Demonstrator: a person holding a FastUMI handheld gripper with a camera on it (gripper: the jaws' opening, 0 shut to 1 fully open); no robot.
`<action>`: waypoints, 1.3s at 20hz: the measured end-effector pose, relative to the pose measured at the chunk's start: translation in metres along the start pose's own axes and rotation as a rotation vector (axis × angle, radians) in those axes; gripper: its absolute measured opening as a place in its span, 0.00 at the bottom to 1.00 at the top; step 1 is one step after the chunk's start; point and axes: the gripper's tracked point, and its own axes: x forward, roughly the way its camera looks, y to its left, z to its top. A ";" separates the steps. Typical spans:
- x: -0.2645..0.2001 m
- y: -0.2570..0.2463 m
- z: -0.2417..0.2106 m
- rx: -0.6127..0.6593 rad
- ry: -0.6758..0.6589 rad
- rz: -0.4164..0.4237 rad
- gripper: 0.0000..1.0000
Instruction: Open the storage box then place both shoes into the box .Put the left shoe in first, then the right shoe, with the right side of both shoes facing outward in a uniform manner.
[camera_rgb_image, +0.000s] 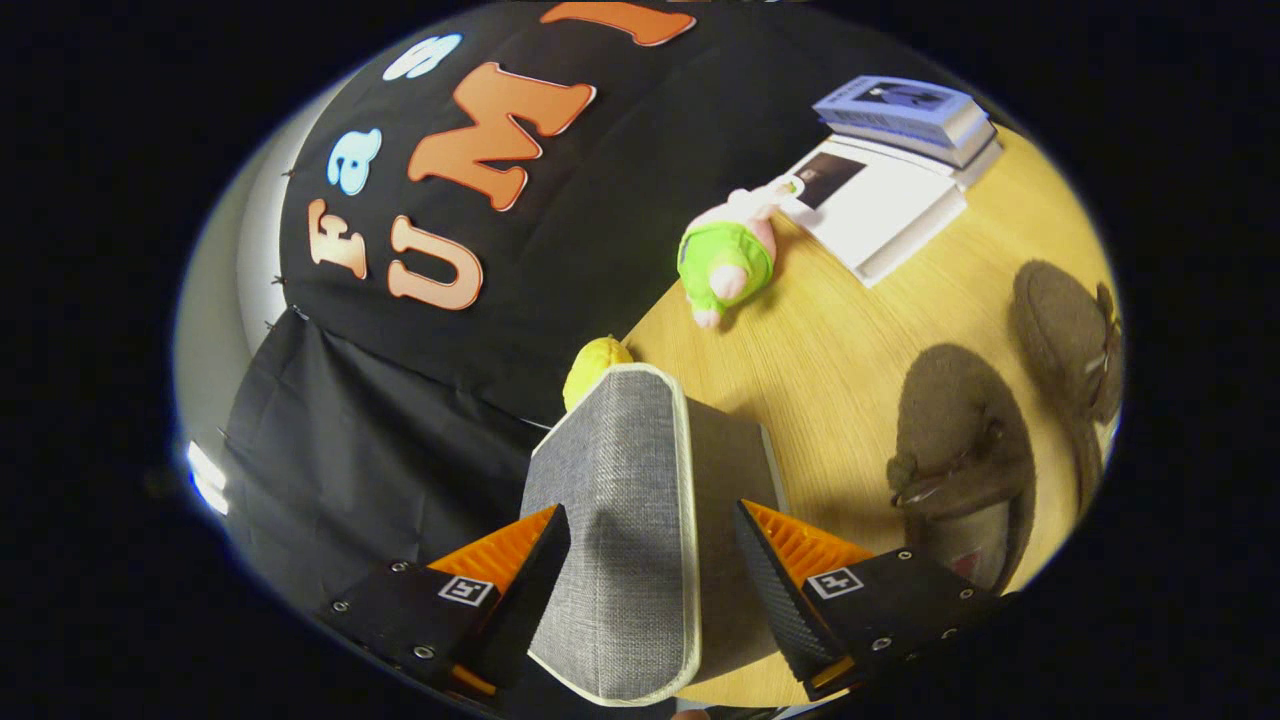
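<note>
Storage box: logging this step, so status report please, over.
Tongs straddle the raised grey lid of the storage box, grip unclear. Both shoes on the table, beyond the tongs. Plush toy and books farther off, not obstructing.

Warm, even light; table bright, sharp. Glare spot left of the box. Fisheye bends edges; shoes cast soft shadows.

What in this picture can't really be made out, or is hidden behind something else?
- Inside of the grey fabric storage box: its raised grey fabric lid, standing between the gripper fingers, hides it in the gripper view.
- Whether both fingers press the lid: contact is unclear.
- Yellow round object: mostly behind the lid's top, so its kind is unclear.
- Far brown slipper: cut off at the edge.
- Near brown slipper: too dark to tell left from right.
</note>
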 end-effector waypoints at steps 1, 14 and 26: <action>0.001 0.005 -0.008 0.040 0.012 0.038 0.98; -0.001 0.041 -0.014 0.103 0.002 0.144 0.27; -0.005 0.176 -0.013 -0.115 0.007 0.209 0.03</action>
